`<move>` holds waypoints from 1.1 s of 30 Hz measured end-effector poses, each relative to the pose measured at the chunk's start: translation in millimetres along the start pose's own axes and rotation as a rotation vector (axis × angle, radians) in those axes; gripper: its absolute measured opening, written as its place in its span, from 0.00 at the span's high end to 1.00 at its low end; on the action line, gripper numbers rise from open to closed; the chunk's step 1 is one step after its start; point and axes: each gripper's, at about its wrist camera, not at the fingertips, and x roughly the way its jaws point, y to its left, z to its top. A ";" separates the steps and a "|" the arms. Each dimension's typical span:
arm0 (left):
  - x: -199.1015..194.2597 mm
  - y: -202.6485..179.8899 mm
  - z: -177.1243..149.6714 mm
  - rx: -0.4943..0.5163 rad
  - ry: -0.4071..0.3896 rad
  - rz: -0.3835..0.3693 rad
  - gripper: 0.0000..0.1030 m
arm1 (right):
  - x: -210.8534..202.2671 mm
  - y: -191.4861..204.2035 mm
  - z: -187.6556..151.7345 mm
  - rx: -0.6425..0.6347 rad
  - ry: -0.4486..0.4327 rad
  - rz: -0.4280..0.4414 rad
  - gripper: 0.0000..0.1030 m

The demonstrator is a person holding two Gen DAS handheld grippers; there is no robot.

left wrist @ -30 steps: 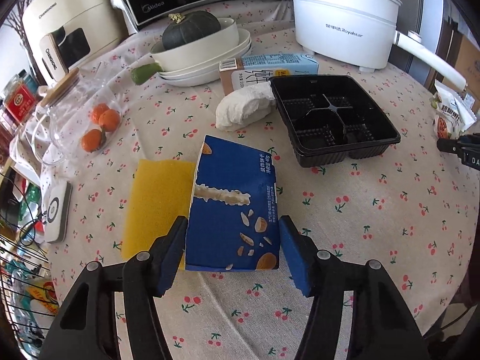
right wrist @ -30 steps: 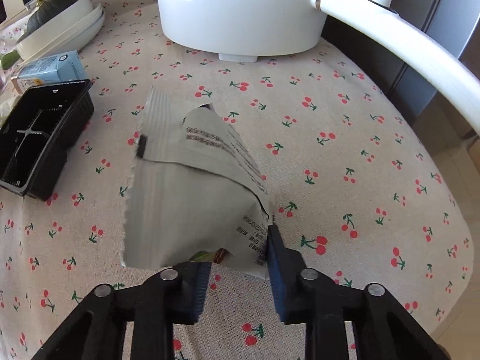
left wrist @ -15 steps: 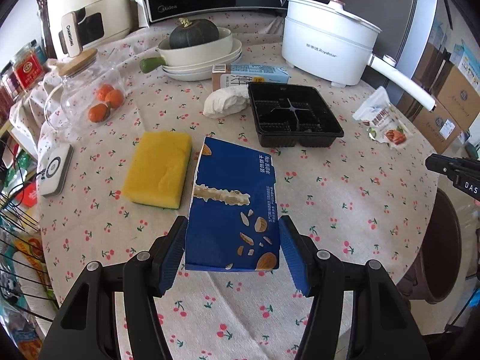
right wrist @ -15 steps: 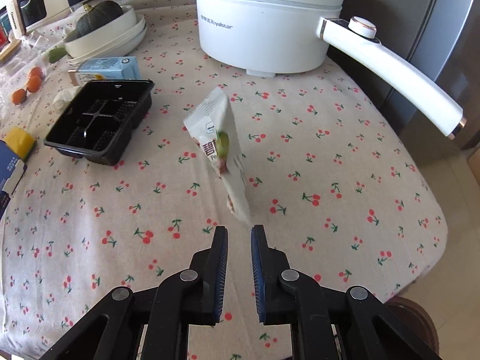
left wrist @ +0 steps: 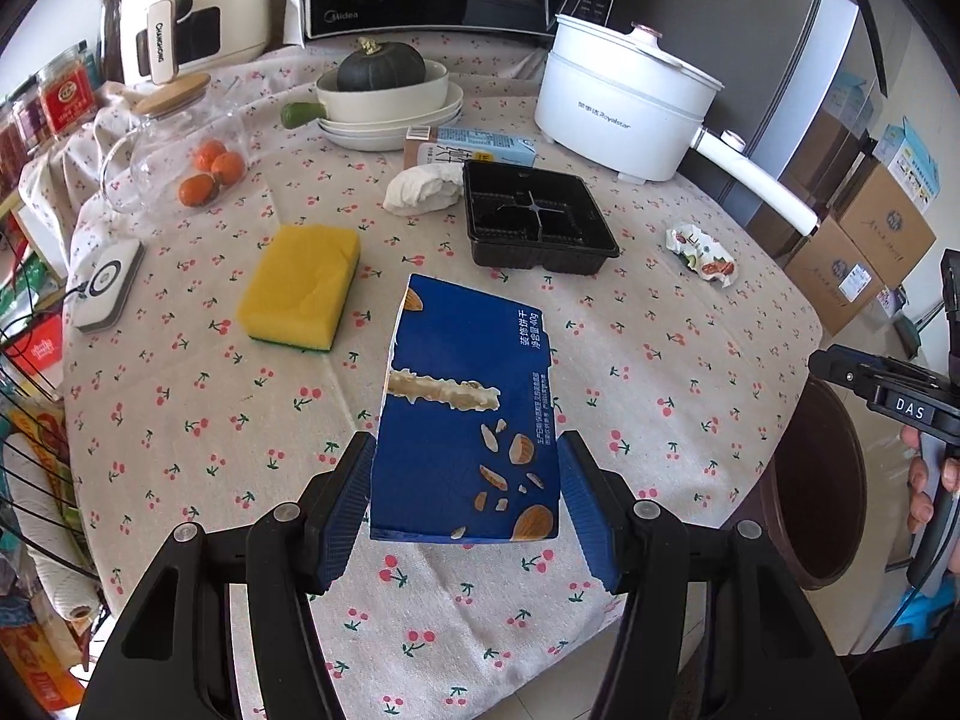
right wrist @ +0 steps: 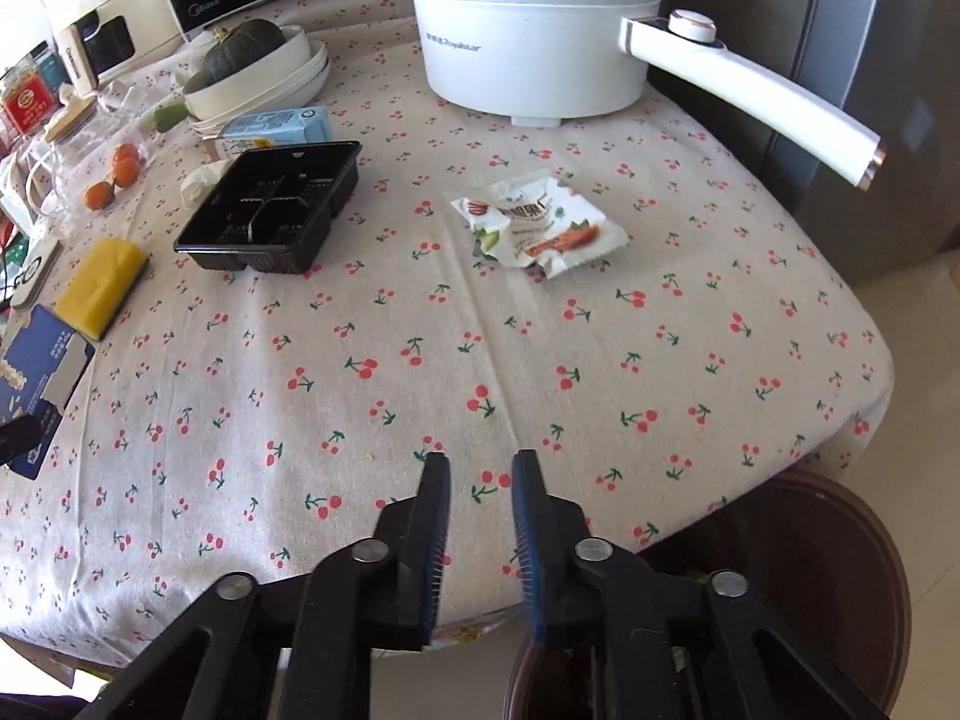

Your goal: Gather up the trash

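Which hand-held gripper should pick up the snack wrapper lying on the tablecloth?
Right hand-held gripper: its jaws are opening and empty, facing the snack wrapper. The left hand-held gripper is shut on the blue biscuit box.

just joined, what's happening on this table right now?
Trash pickup, mid-run. The left gripper holds a blue biscuit box clamped between its pads, lifted above the cherry-print tablecloth. The right gripper has nothing between its jaws, which are opening; the snack wrapper lies flat on the cloth beyond it, near the white electric pot. A black plastic tray, also on the table, is not being handled. A dark brown bin stands on the floor by the table edge.
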 end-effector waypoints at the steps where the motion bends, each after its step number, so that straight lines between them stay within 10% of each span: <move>1: 1.1 1.7 1.6 -0.008 0.003 -0.005 0.38 | 1.1 -1.9 2.1 0.001 -0.005 -0.005 0.42; 5: 10.5 8.6 13.3 -0.044 0.018 -0.033 0.38 | 10.3 -10.5 18.6 0.000 -0.022 -0.019 0.19; 25: 43.8 36.9 35.8 -0.132 0.068 -0.042 0.38 | 134.0 -6.2 108.4 -0.162 0.057 -0.066 0.12; 33: 40.2 28.4 36.1 -0.112 0.063 -0.056 0.38 | 130.7 -11.2 96.2 -0.152 0.065 -0.081 0.56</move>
